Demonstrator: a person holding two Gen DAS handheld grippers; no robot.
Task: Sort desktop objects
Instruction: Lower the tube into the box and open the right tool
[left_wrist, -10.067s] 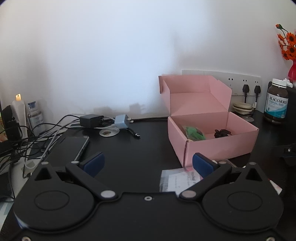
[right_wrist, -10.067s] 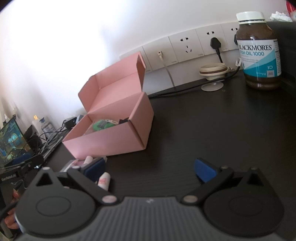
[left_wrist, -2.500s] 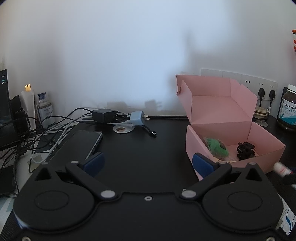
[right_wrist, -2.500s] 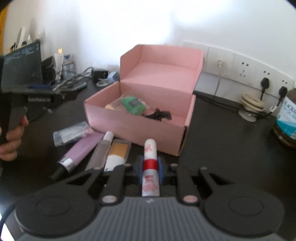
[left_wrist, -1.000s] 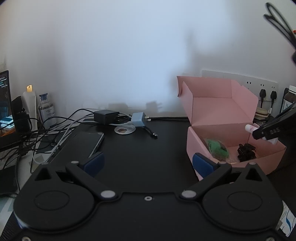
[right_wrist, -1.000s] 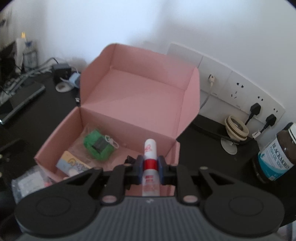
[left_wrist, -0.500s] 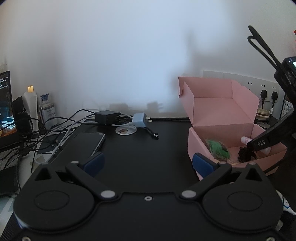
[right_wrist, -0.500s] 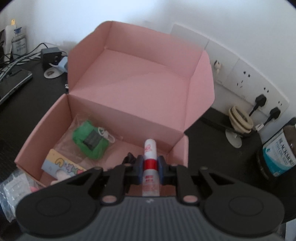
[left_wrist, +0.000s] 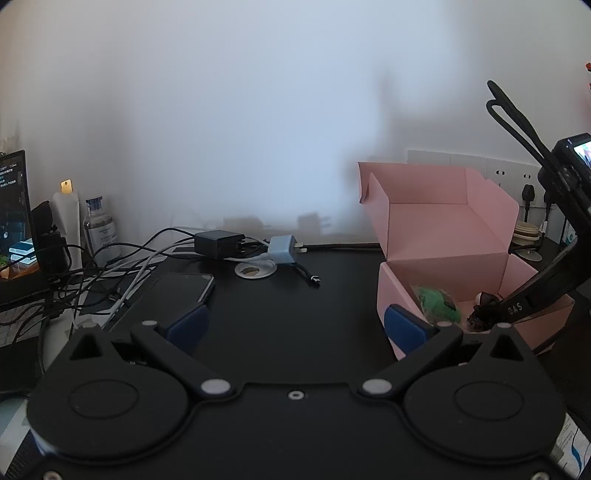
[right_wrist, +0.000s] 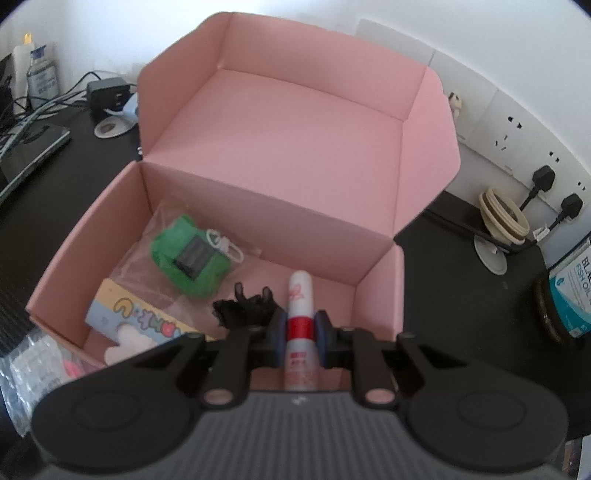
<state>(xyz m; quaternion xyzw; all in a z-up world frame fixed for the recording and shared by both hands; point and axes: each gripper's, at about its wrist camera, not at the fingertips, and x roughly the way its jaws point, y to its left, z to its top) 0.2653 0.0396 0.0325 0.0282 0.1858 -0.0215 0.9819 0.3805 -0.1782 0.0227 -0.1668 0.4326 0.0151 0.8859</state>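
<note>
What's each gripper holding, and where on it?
Right gripper clamps the white tube across its red band, mid-length. Left gripper is open, holding nothing.

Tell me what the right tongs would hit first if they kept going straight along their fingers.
Probably the bare floor of the pink box. The right tongs, shut on the white and red tube, point down into it, beside the black hair clip. Depth is unclear.

Plain white wall (left_wrist: 258, 110) behind a black table (left_wrist: 295, 302); white wall sockets (right_wrist: 517, 125) at right, soft daylight.
</note>
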